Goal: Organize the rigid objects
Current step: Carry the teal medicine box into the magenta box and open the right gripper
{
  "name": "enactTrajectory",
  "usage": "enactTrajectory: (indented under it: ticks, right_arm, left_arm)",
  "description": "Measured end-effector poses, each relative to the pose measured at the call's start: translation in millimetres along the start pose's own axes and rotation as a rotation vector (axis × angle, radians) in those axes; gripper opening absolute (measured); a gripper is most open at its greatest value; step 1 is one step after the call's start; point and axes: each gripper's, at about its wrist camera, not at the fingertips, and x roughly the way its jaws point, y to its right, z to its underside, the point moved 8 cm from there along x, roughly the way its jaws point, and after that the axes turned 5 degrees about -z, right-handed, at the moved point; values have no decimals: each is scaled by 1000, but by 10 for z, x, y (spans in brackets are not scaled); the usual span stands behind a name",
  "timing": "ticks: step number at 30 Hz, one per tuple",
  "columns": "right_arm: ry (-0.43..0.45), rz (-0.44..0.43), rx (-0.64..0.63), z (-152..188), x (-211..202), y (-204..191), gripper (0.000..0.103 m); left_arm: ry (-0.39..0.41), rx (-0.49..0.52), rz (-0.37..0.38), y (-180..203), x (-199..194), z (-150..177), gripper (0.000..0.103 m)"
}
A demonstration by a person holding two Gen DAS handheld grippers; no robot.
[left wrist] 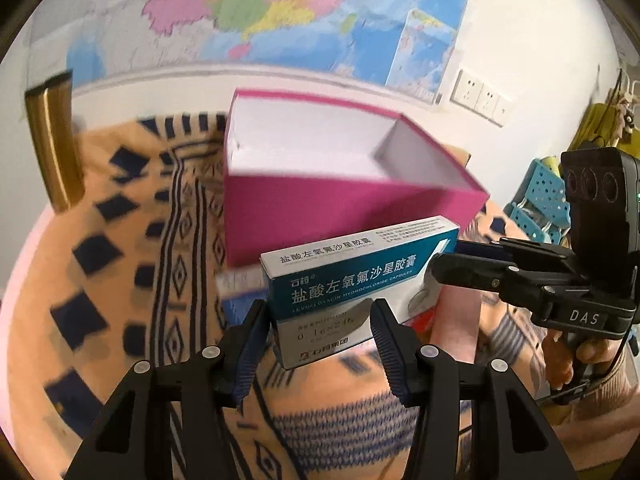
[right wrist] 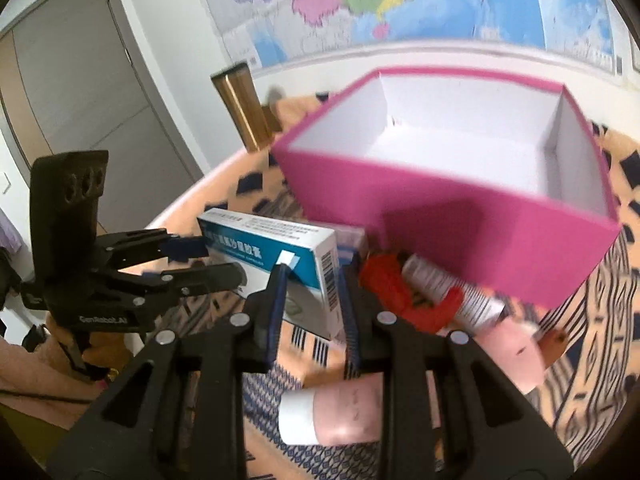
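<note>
A blue and white medicine box (left wrist: 352, 280) is held in the air in front of an open magenta box (left wrist: 320, 176) with a white, empty inside. My left gripper (left wrist: 320, 320) is shut on the medicine box's near end. My right gripper (right wrist: 314, 292) is shut on the same medicine box (right wrist: 280, 256) at its barcode end. The magenta box (right wrist: 460, 184) stands on a patterned orange cloth (right wrist: 592, 340). The right gripper shows at the right of the left wrist view (left wrist: 448, 264), and the left gripper at the left of the right wrist view (right wrist: 208, 256).
A red object (right wrist: 400, 292), a white tube (right wrist: 452, 292) and a pink and white tube (right wrist: 336, 416) lie on the cloth in front of the magenta box. A gold post (right wrist: 240, 108) stands behind. A map hangs on the wall (left wrist: 280, 12).
</note>
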Motion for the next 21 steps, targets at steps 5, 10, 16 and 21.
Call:
enactTrajectory:
  ticks: [5, 10, 16, 21]
  right_arm:
    - [63, 3, -12, -327, -156, 62, 30]
    - [114, 1, 1, -640, -219, 205, 30]
    - [143, -8, 53, -916, -151, 424, 30]
    - [126, -20, 110, -987, 6, 630, 30]
  left_arm:
    - [36, 16, 10, 28, -35, -342, 52]
    - [43, 29, -16, 22, 68, -706, 52]
    - [9, 11, -25, -41, 277, -966, 52]
    - [-21, 5, -56, -100, 439, -1050, 52]
